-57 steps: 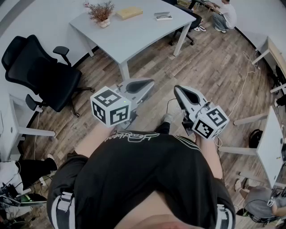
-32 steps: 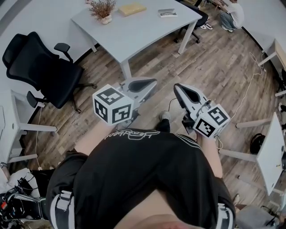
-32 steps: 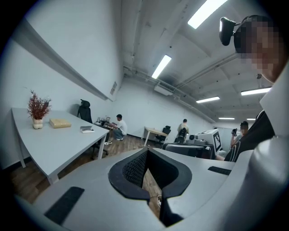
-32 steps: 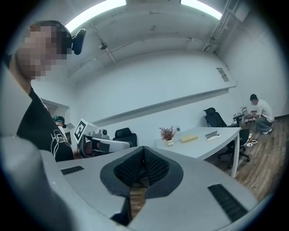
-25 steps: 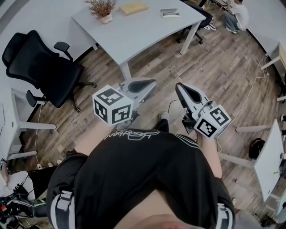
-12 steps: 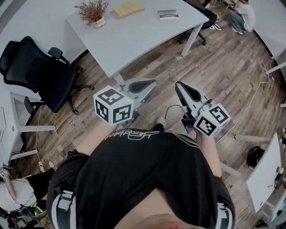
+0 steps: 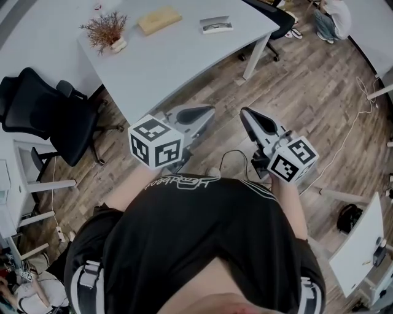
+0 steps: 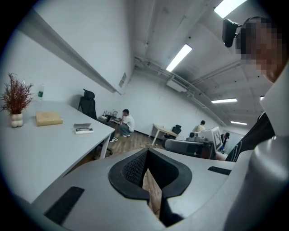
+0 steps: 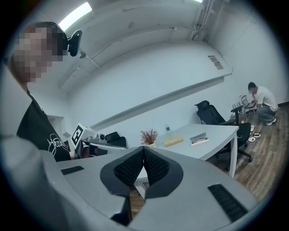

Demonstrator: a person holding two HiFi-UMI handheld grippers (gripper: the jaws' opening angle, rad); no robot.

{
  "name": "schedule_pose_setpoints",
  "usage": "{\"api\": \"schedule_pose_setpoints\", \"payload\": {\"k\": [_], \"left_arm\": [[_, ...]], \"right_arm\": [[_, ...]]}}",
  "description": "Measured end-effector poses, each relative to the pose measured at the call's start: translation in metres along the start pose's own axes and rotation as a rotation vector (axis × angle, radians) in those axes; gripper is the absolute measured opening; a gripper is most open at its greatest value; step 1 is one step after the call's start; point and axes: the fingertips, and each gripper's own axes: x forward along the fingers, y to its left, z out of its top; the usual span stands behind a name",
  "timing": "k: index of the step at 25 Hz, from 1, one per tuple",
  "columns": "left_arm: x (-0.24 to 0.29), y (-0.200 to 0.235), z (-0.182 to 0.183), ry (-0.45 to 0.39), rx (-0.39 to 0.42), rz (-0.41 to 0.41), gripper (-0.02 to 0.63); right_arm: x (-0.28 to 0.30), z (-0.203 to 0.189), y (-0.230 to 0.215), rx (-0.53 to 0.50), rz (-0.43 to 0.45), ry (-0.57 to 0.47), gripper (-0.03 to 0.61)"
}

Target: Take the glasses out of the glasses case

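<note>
**Jaws clenched on both grippers, glasses case (image 7: pixel 216 24) lying apart on the table (image 7: pixel 178 58)**

Jaws on our left gripper (image 8: pixel 146 152) are pressed together at their tips. Only a thin sliver of wooden floor (image 8: pixel 152 189) shows between the ribbed pads further back, and nothing sits between them. On our right gripper (image 9: pixel 143 149) the two dark pads meet in the same way, closed on nothing.

In the head view we hold both grippers side by side at the centre of the frame, just above our black shirt (image 7: pixel 202 245). One marker cube (image 7: pixel 155 142) sits at centre left and the other marker cube (image 7: pixel 293 159) at centre right. Both grippers point up the frame toward the grey table.

We see the glasses case at the top of the frame, right of centre, on the table's right end. It is flat and pale with something dark lying across it, too small for us to tell more. To its left on the same table lies a tan block (image 7: pixel 159 19). Further left, at the upper left of the frame, stands a dried plant (image 7: pixel 103 32) in a small pot. All three are well apart from the grippers.

At the left edge a black office chair (image 7: pixel 49 116) stands beside the table. A dark cable (image 7: pixel 232 154) curls on the floor between the two grippers. Another person (image 7: pixel 331 13) sits in the upper right corner, and a pale desk (image 7: pixel 359 242) shows at the lower right.
</note>
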Motion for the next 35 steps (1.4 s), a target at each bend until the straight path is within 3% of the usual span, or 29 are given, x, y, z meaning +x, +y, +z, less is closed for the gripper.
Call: {"api": "schedule_pose_setpoints", "payload": {"k": [8, 22, 35], "left_arm": [[0.058, 0.013, 0.023, 0.0, 0.013, -0.024, 0.008], [0.1, 0.05, 0.024, 0.018, -0.012, -0.037, 0.008], [0.16, 0.161, 0.077, 0.013, -0.06, -0.04, 0.008]], "right_arm": [[-0.006, 0.019, -0.059, -0.023, -0.026, 0.009, 0.008], [0.01, 0.018, -0.113, -0.02, -0.066, 0.026, 0.008], [0.102, 0.049, -0.206, -0.01, -0.074, 0.072, 0.008]]}}
